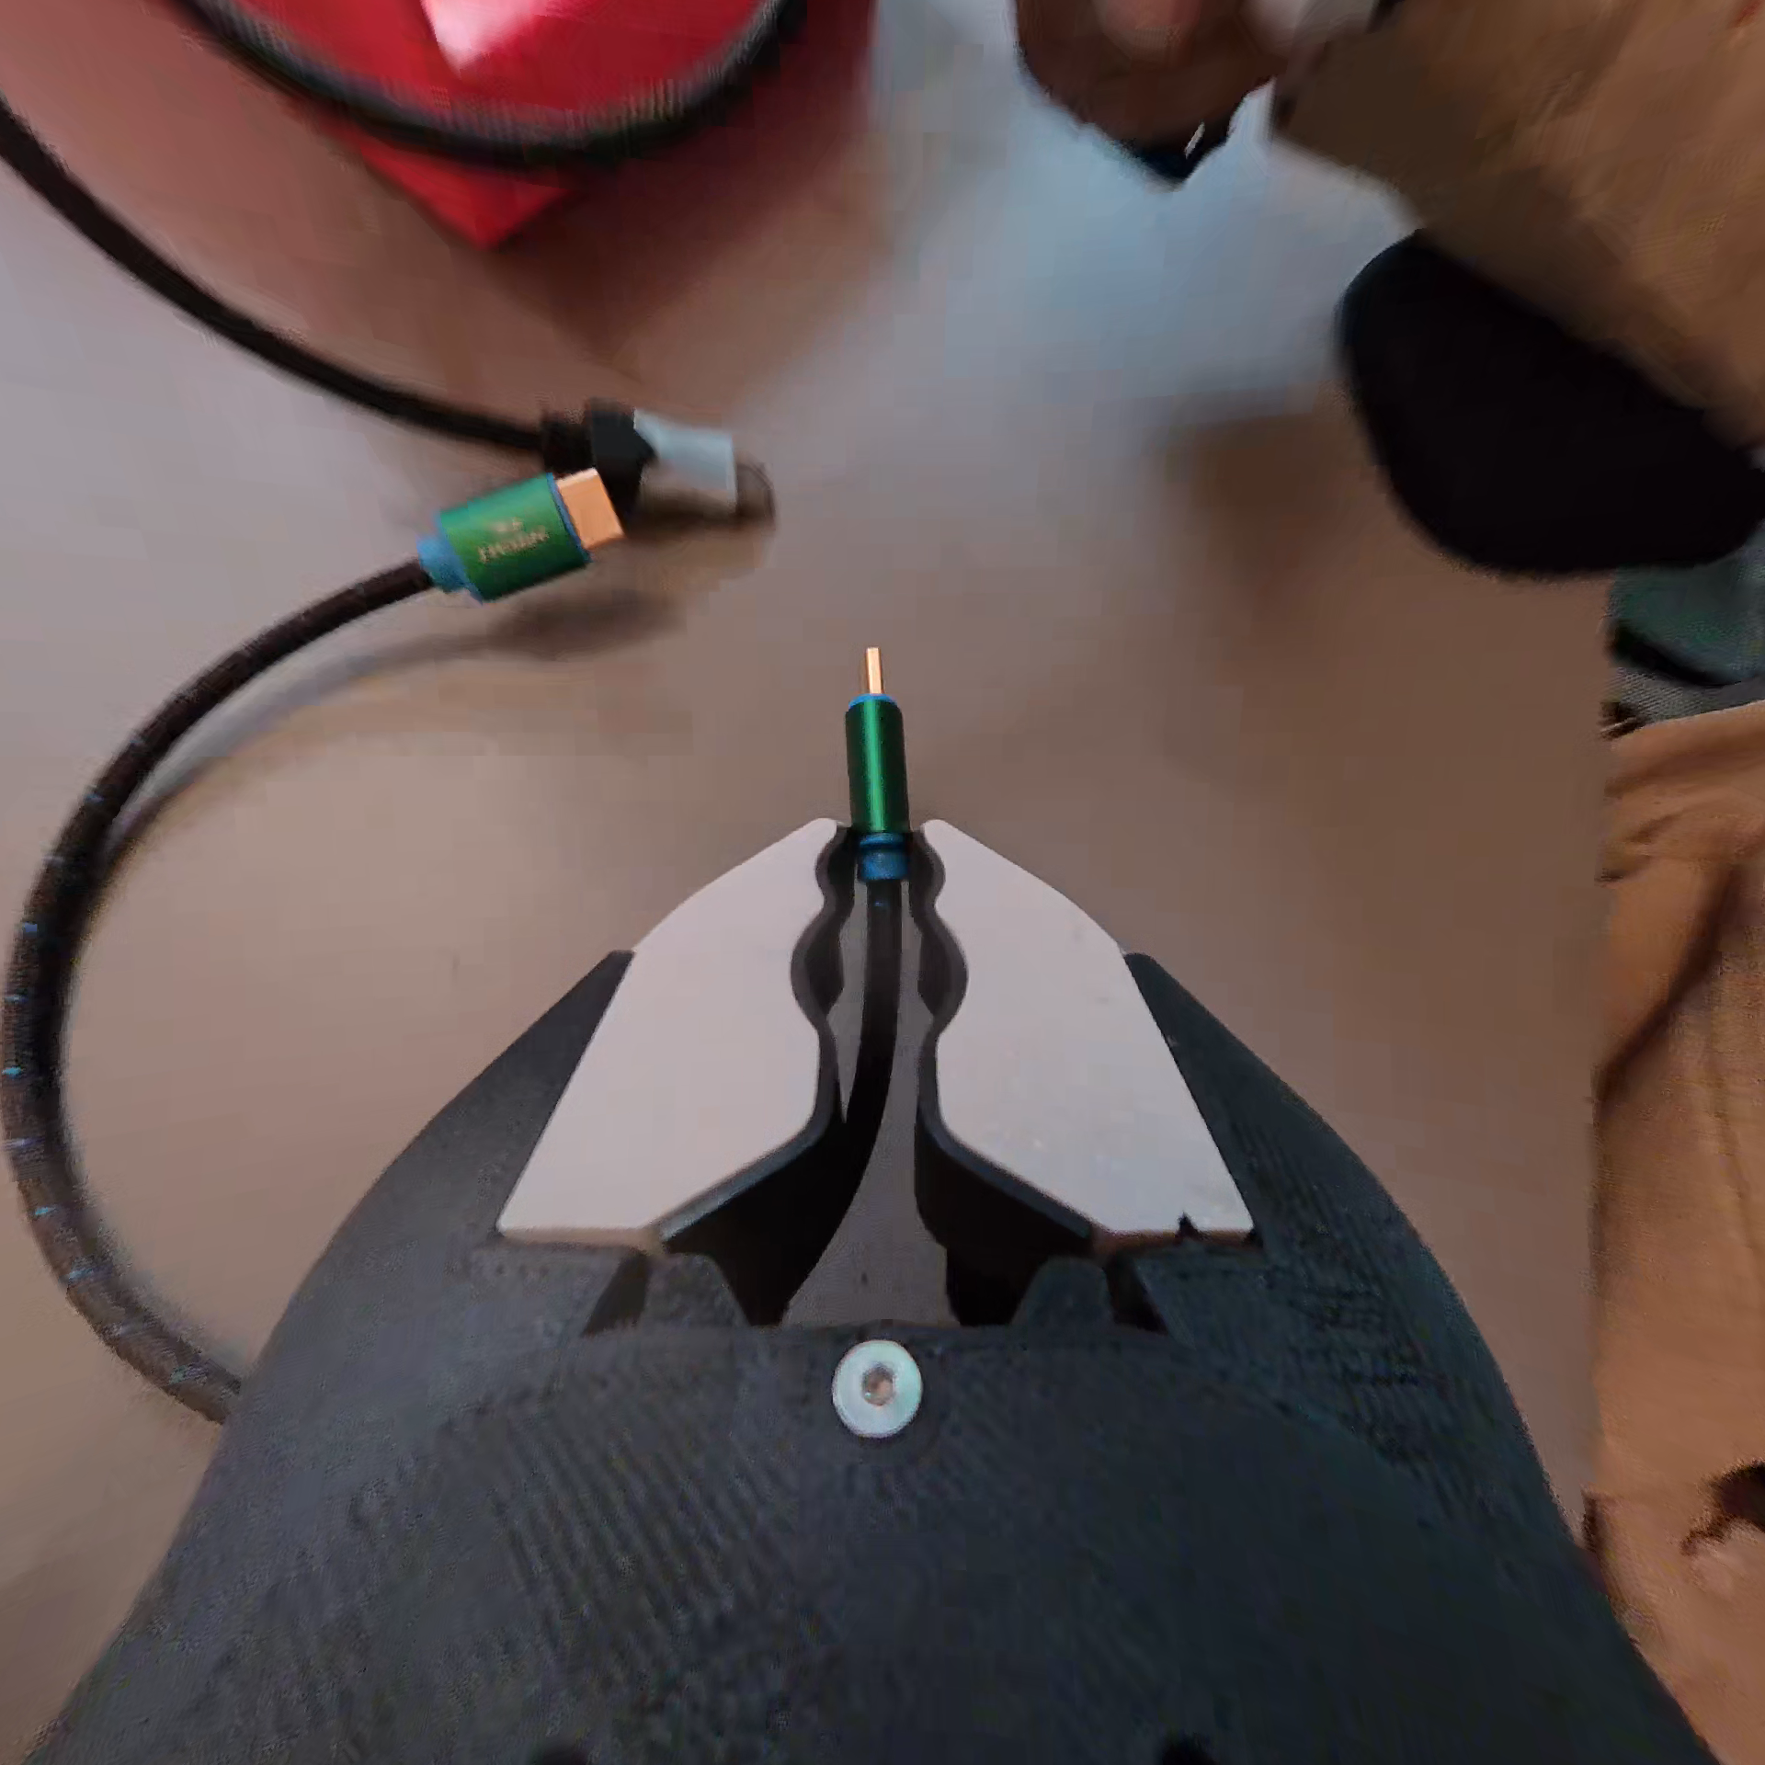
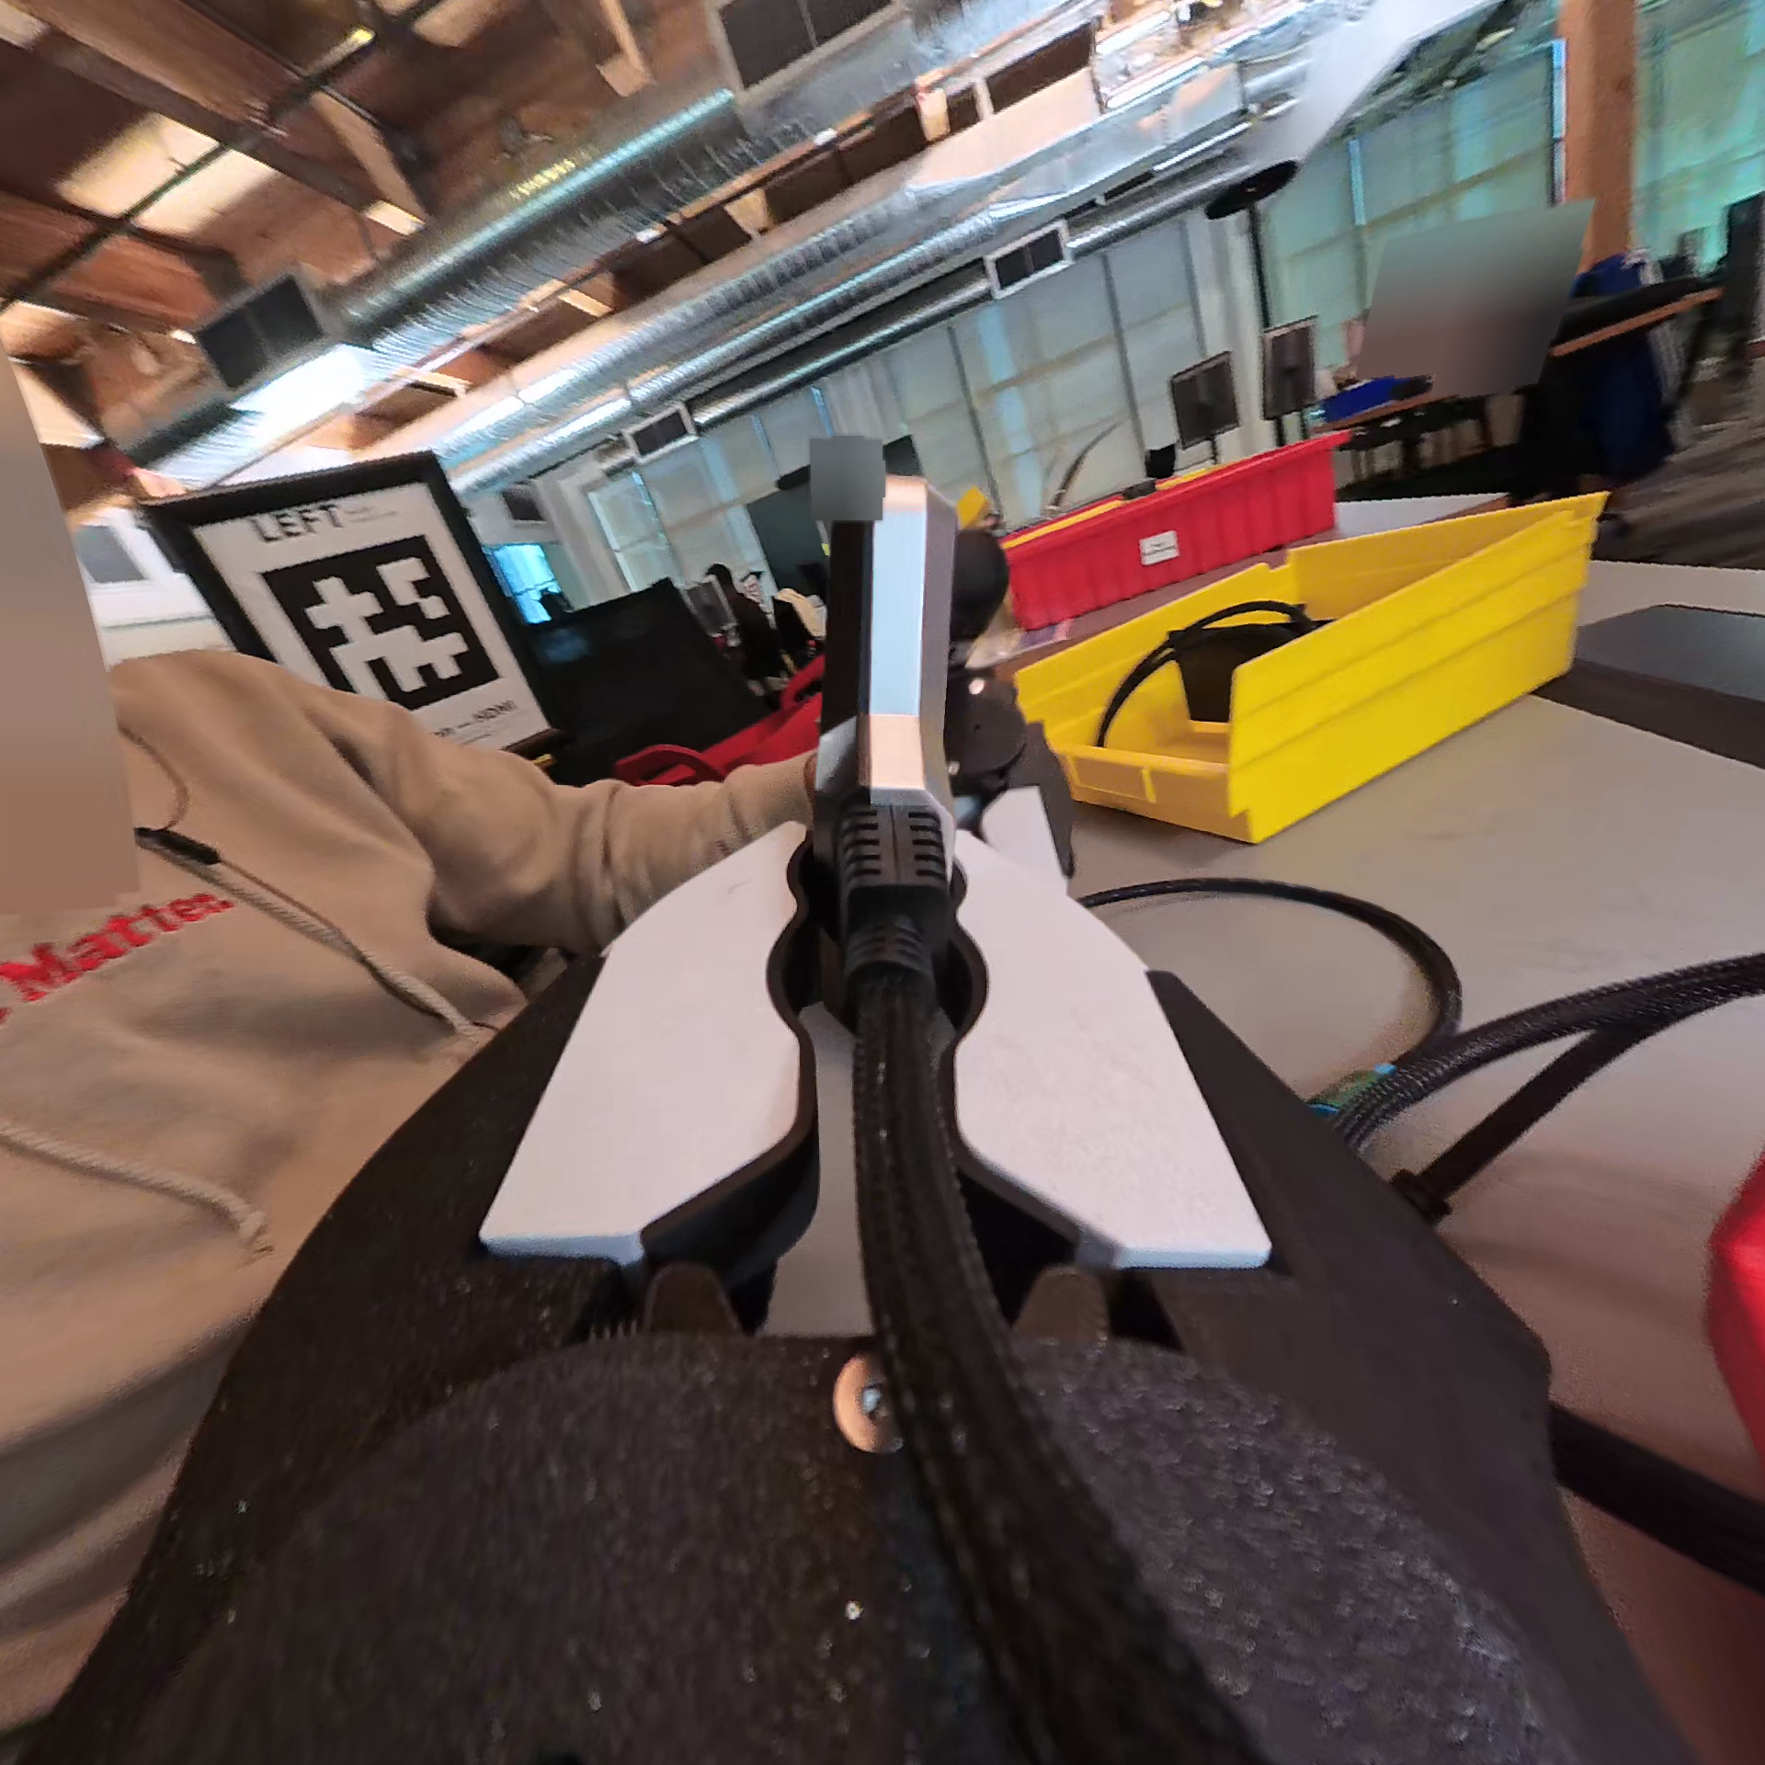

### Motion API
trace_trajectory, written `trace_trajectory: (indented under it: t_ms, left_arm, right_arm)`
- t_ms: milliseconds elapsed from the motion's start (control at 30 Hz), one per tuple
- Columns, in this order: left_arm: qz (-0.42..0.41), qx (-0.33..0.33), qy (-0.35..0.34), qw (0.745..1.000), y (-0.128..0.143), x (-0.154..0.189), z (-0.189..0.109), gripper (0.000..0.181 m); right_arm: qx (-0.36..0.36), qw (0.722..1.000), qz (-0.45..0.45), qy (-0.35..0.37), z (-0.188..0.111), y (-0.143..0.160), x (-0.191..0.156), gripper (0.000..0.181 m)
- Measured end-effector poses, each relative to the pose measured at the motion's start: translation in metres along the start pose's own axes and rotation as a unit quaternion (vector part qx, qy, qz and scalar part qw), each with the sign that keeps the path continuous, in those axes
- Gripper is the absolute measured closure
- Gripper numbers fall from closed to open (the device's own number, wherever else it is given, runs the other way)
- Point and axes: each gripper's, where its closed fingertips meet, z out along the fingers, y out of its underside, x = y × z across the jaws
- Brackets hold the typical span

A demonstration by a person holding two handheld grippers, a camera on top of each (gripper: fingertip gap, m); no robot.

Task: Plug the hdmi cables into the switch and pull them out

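In the left wrist view my left gripper (image 1: 874, 831) is shut on a green HDMI plug (image 1: 874, 764), held edge-on above the brown table with its gold tip pointing away. A second green HDMI plug (image 1: 516, 540) and a grey-tipped plug (image 1: 683, 458) lie on the table to the far left. In the right wrist view my right gripper (image 2: 879, 840) is shut on the black ribbed cable boot (image 2: 893, 860) of the silver switch (image 2: 898, 649), which stands upright in the air beyond the fingertips. Its ports are hidden.
A red box (image 1: 497, 115) lies at the far left with a cable across it. A blurred hand and tan sleeve (image 1: 1576, 191) fill the upper right. A yellow bin (image 2: 1385, 688), a red bin (image 2: 1194, 544) and looped black cables (image 2: 1433, 974) are on the table. The grippers' ends are close to 15 centimeters from one another.
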Motion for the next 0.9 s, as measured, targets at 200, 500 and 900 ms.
trace_trajectory:
  t_ms: [200, 500, 900]
  left_arm:
    - [0.025, 0.015, 0.078, 0.997, -0.050, 0.031, -0.034, 0.170]
    - [0.053, -0.013, 0.077, 0.996, -0.053, 0.039, -0.018, 0.170]
    - [0.033, -0.009, 0.102, 0.994, -0.044, 0.041, -0.011, 0.170]
  right_arm:
    - [-0.024, 0.999, 0.007, -0.022, 0.003, 0.008, -0.008, 0.160]
    - [-0.069, 0.998, 0.003, 0.008, 0.009, 0.028, 0.002, 0.160]
    - [-0.064, 0.998, 0.003, 0.014, 0.018, 0.034, 0.005, 0.160]
